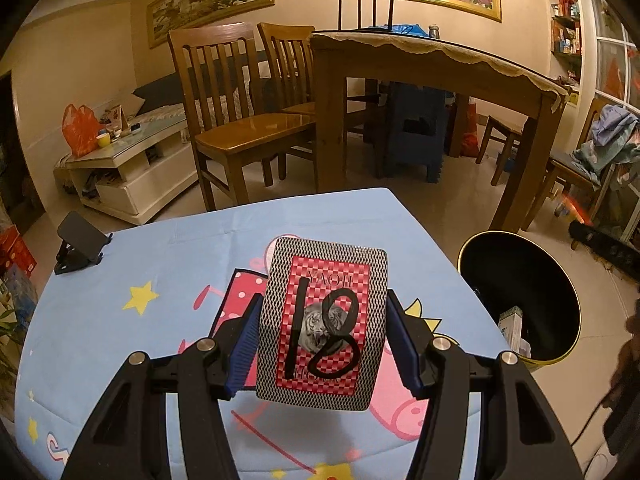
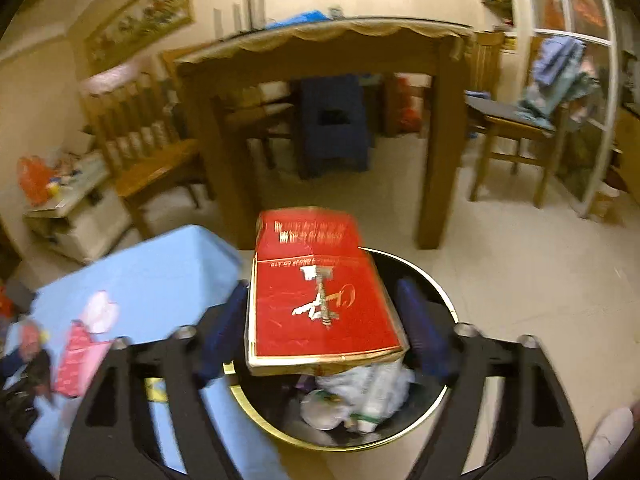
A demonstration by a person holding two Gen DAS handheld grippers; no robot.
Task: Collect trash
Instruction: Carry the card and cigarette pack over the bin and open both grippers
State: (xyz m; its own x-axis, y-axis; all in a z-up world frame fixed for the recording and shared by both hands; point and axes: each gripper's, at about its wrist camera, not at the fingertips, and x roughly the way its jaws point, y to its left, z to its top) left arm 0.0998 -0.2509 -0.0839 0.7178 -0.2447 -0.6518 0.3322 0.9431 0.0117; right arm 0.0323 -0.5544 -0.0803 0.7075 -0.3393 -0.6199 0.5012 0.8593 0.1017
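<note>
My left gripper (image 1: 322, 320) holds a playing card (image 1: 323, 324) marked 18 between its fingers, above the blue cartoon-print desk (image 1: 140, 264). My right gripper (image 2: 326, 320) hangs over the black, gold-rimmed trash bin (image 2: 436, 292) — its fingers stand wide, clear of a red cigarette box (image 2: 320, 300) between them, crumpled white trash (image 2: 360, 392) lying below.

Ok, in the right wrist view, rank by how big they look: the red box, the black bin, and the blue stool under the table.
1. Black bin, though the box and gripper cover much of it.
2. Red box, close to the camera, so its size is inflated.
3. Blue stool, farther off, clearly smallest.
</note>
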